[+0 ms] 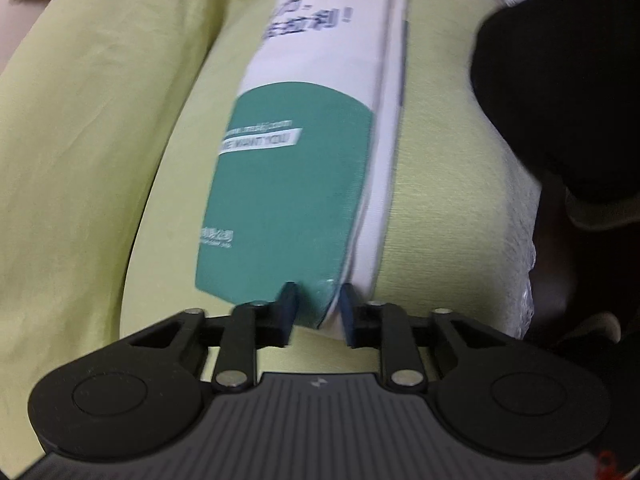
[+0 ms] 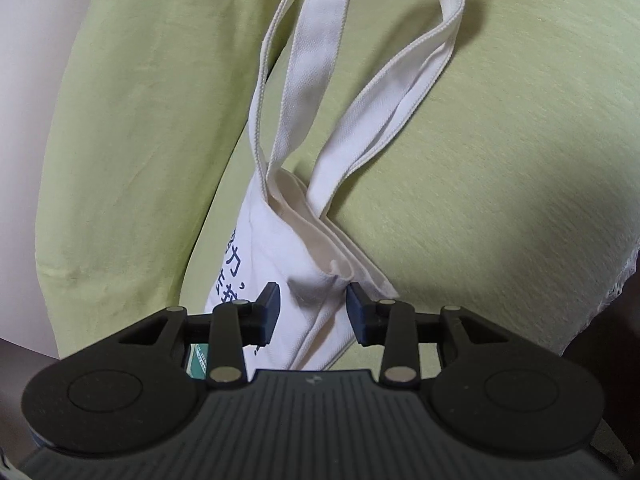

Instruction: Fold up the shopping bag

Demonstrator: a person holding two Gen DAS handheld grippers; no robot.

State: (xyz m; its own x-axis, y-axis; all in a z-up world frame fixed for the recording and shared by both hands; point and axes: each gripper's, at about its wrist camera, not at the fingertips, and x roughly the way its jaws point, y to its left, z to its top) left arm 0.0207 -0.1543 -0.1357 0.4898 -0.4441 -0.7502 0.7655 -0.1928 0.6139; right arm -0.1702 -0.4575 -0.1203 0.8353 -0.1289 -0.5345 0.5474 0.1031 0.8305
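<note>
**Matching black two-finger grippers, seen from their own cameras**

The left gripper (image 1: pixel 316 308) is matte black, with two round discs flanking a ribbed dark grey centre plate that bears a small pale logo. Black link bars run forward from silver rivets to short fingers (image 1: pixel 289 308) faced with dark blue pads. The right gripper (image 2: pixel 314 308) is built the same: twin discs, ribbed plate, silver pivot pins, triangular cut-outs in the outer arms, and blue-padded fingers (image 2: pixel 271 308).
</note>
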